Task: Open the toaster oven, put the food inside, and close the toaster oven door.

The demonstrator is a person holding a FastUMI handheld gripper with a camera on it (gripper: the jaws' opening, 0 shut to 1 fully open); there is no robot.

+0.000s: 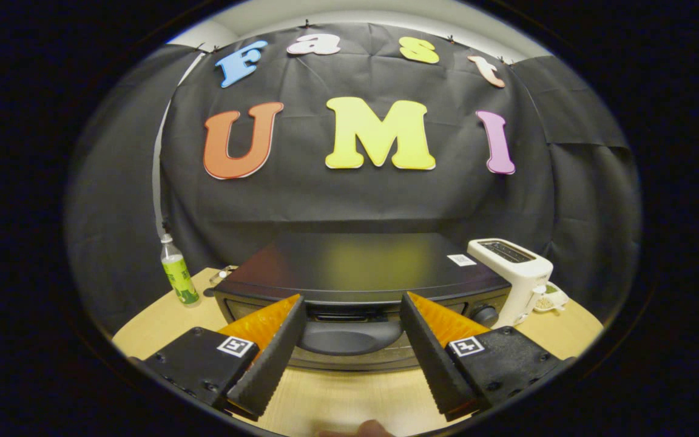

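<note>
a pale wooden table (pixel 337 400) with a rounded edge carries everything here, and behind it the booth is hung with black cloth (pixel 349 200) in creased panels, a strip of light wall showing above the cloth's top edge. one black toaster oven (pixel 361 267) sits in the middle of the table, its flat top catching a dull yellowish sheen, a small white sticker (pixel 462 260) near the far right corner of that top. its door is shut, with the curved dark handle (pixel 349 337) across the front and one round knob (pixel 484 314) at the right of the front panel. one white slot toaster (pixel 516 273) stands just right of the oven, and a small pale dish-like thing (pixel 551 298) lies close beside it, too small to tell what it holds. one clear bottle with a green label (pixel 178 274) stands upright on the left, well apart from the oven, and a small clear object (pixel 223 274) lies between bottle and oven. the gripper (pixel 352 340) has its two fingers spread wide, gripping nothing, with the oven's handle just ahead and between them. the food cannot be made out on the table. a bit of a hand (pixel 369 430) shows at the near edge.
</note>
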